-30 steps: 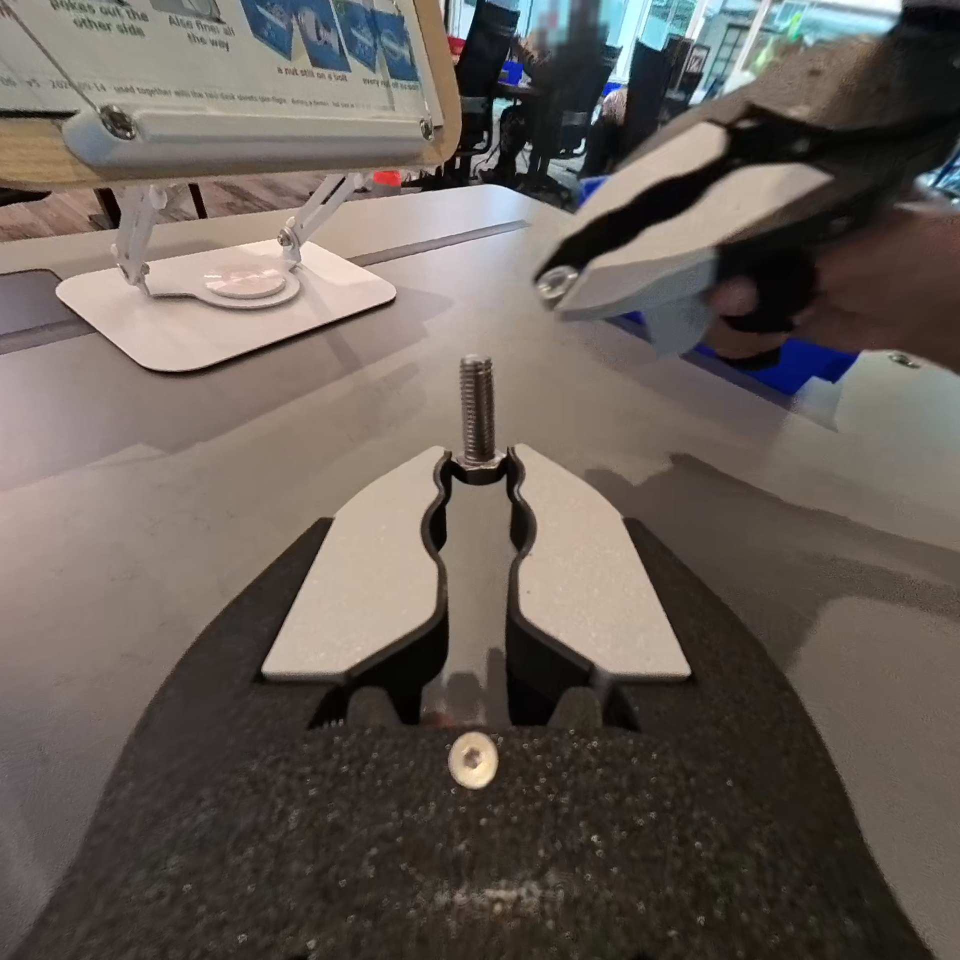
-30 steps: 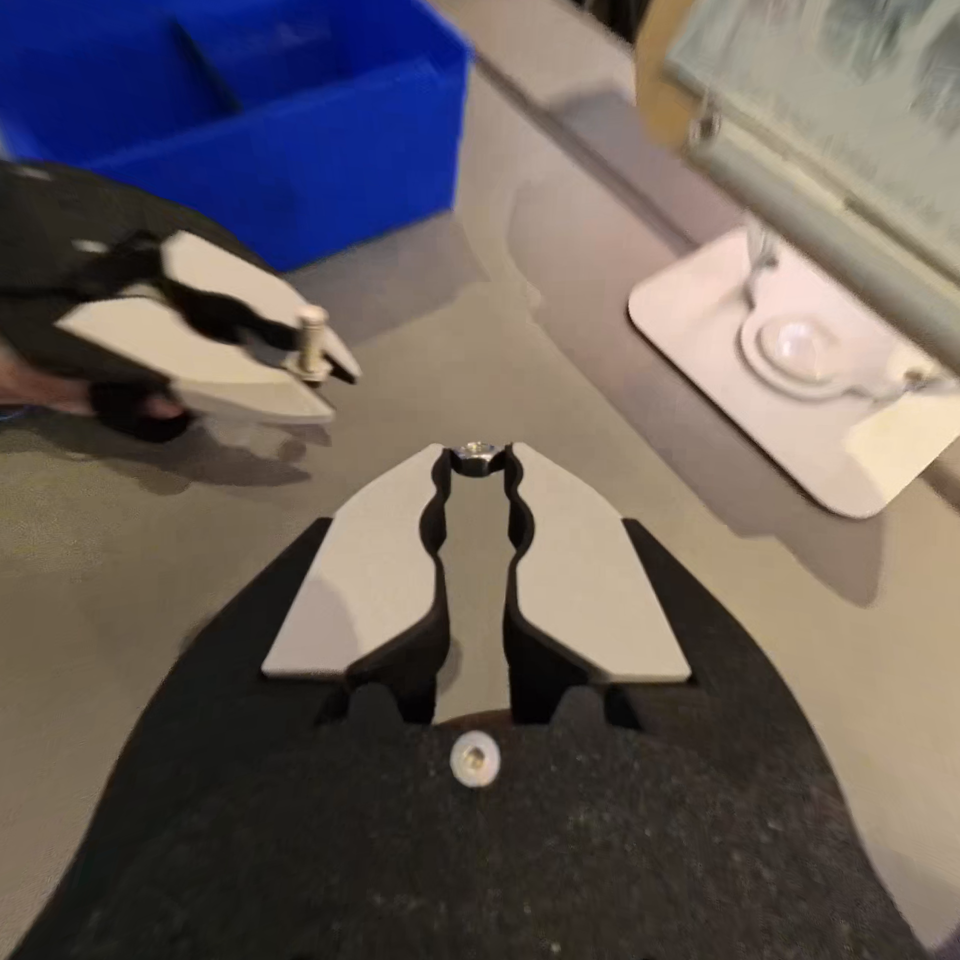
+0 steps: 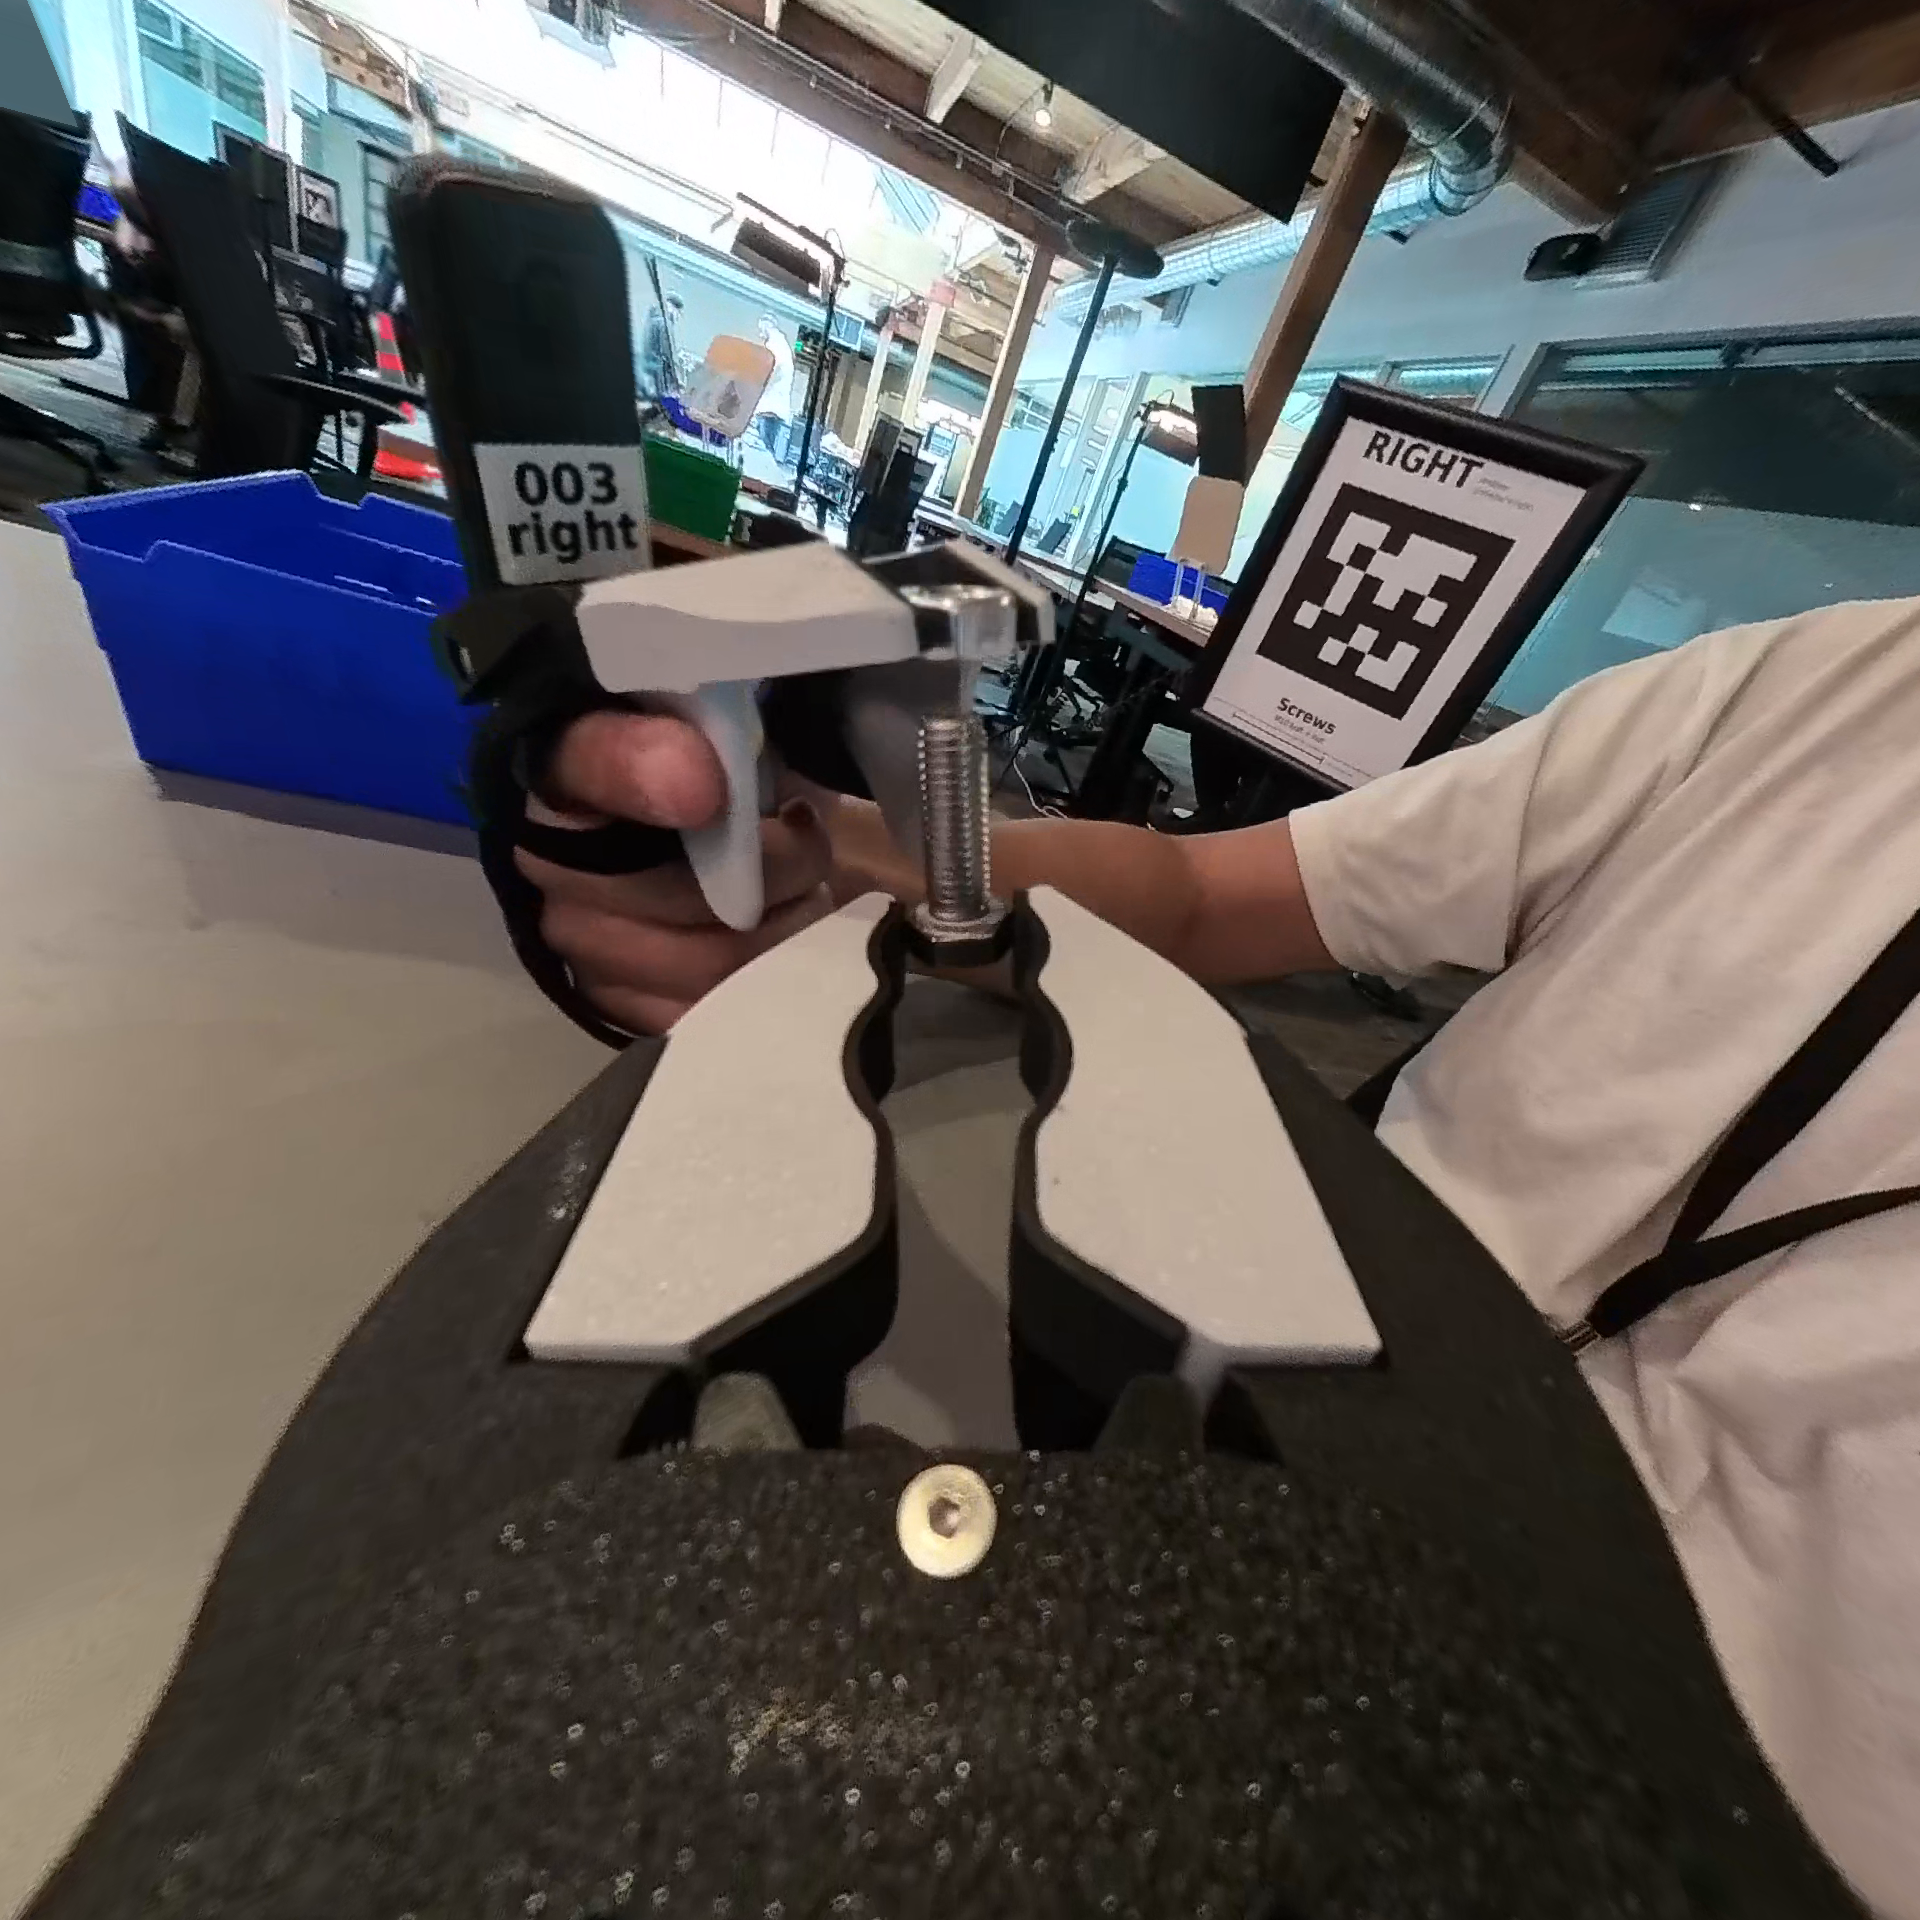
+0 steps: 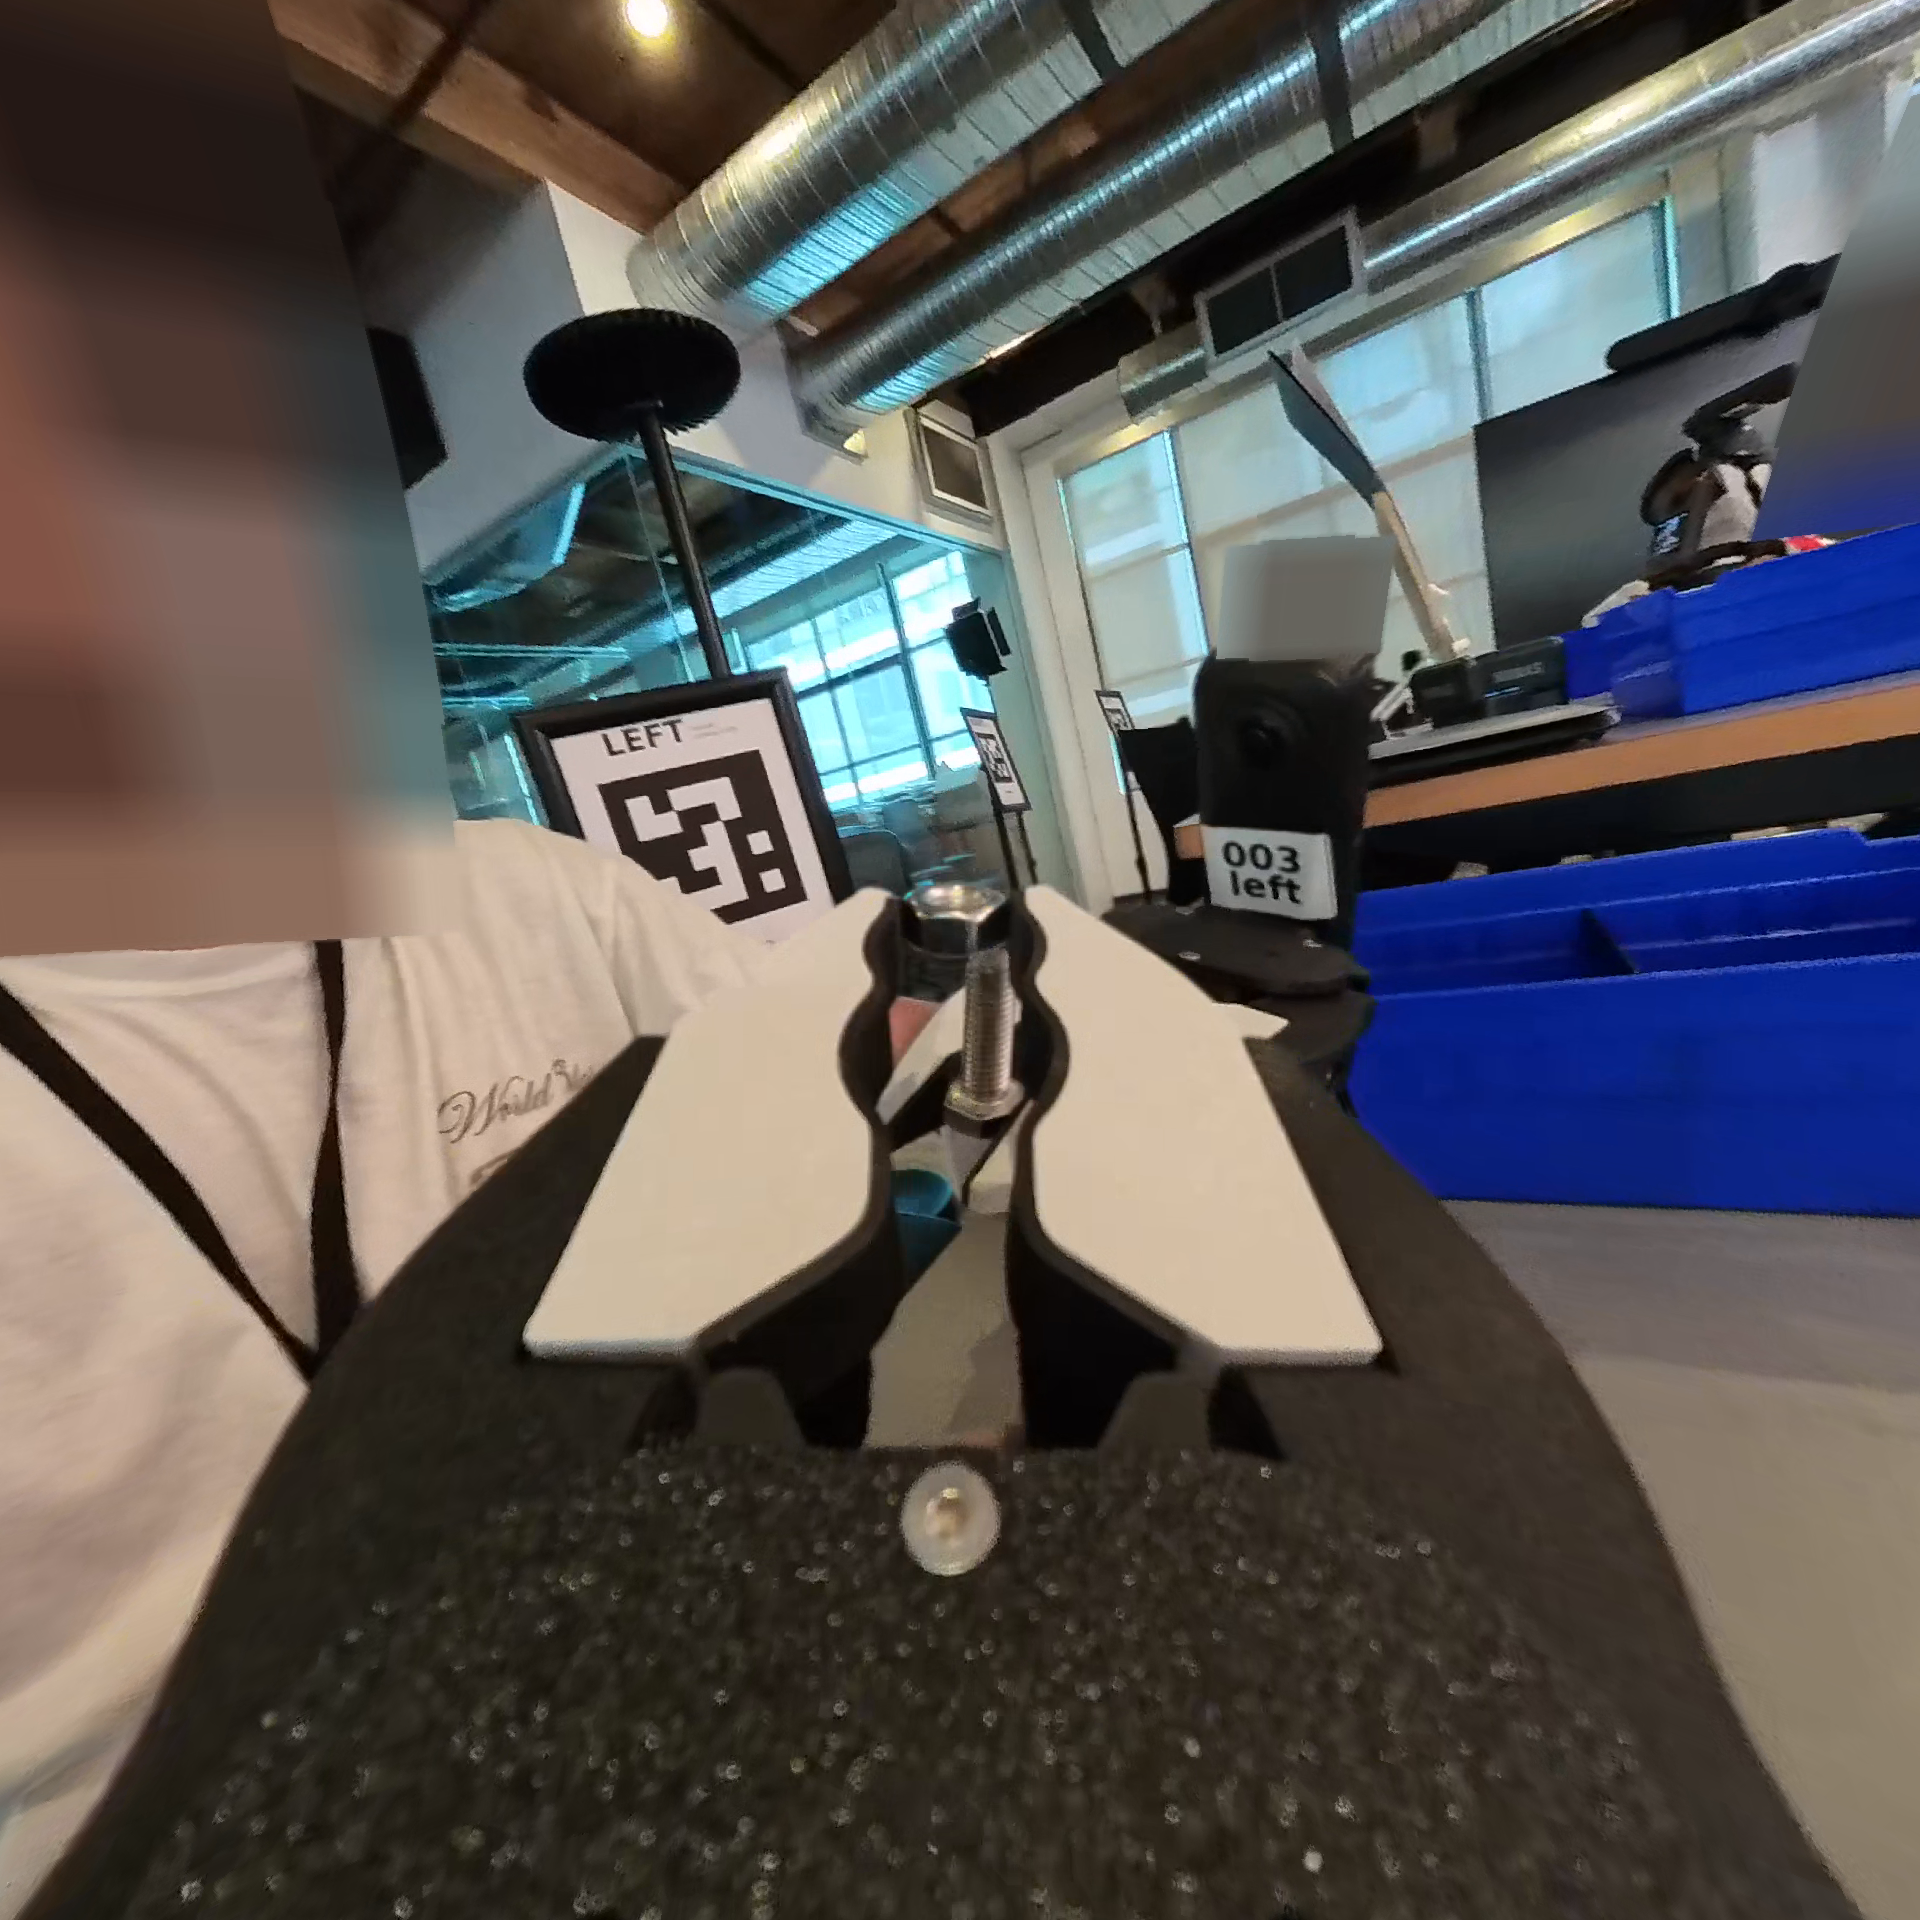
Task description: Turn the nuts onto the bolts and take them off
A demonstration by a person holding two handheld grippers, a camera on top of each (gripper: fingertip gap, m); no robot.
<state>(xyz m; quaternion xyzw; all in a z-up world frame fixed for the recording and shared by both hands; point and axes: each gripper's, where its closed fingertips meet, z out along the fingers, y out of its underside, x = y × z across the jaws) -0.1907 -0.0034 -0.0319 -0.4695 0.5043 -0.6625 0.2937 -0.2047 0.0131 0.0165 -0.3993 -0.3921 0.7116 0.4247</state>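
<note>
Bolt (image 3: pixel 954 800), silver and threaded, stands upright with nut (image 3: pixel 954 925) at its lower end.

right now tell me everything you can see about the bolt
The bolt is shiny silver metal with a hex head and a threaded shank. It is held upright in the air, head up. The right gripper has its jaws shut on the head; the left gripper has its jaws shut on a silver hex nut sitting at the shank's lower end. Most of the thread is bare between head and nut. Nothing else touches it, and it is clear of the grey table.
</note>
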